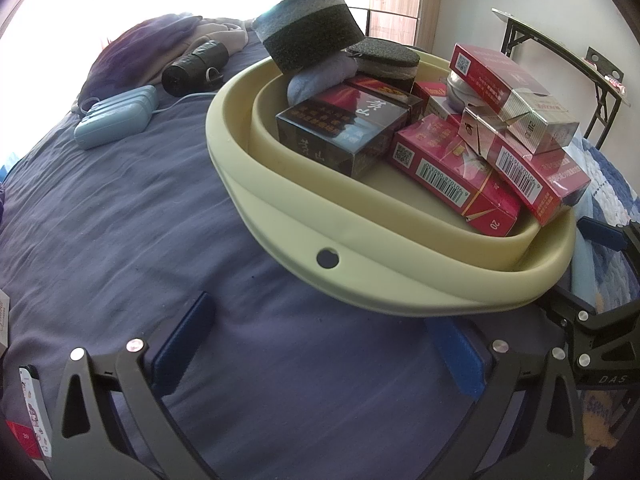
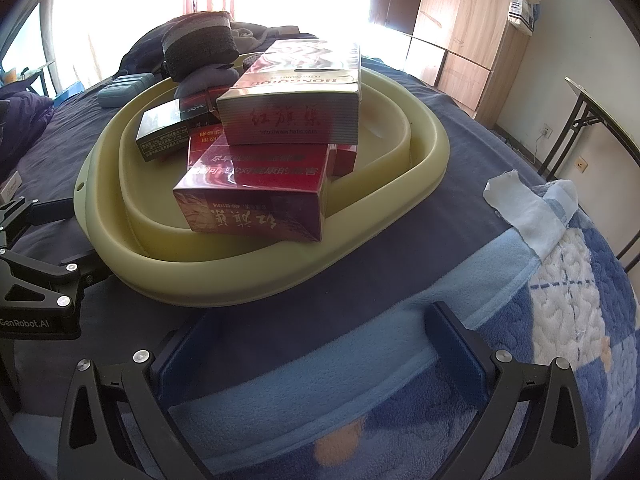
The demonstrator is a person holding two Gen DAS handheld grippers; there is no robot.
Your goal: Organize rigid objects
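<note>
Your left gripper [image 1: 320, 344] hangs just short of the near rim of the pale yellow-green soft plastic basin [image 1: 280, 216], its blue-padded fingers [image 1: 184, 344] spread wide and holding nothing. Your right gripper [image 2: 320, 344] is likewise spread and empty, hovering over the light blue fleece blanket [image 2: 360, 360] on the near right side of the basin. With one gripper at each side, you look set either to steady the basin or to reach in for a pack.

The task's things are already gathered in the basin, which rests on the dark blue bedsheet [image 1: 140, 220]. A black rectangular cigarette pack [image 1: 340, 136] lies toward the left of the inner well. Red cigarette packs [image 1: 452, 176] are piled against it on the right, one leaning over the right rim, so the heap is loose rather than squared. A silver-and-red cigarette pack [image 1: 516, 92] sits tilted on top. At the far side, a thick round black-and-grey foam pad [image 1: 312, 24] perches on a grey pouch-like lump [image 1: 320, 76], high and probably unstable.

Outside the basin, far left, lie a light blue ribbed case [image 1: 116, 116] and a black cylinder [image 1: 196, 66]; they may still need collecting.
</note>
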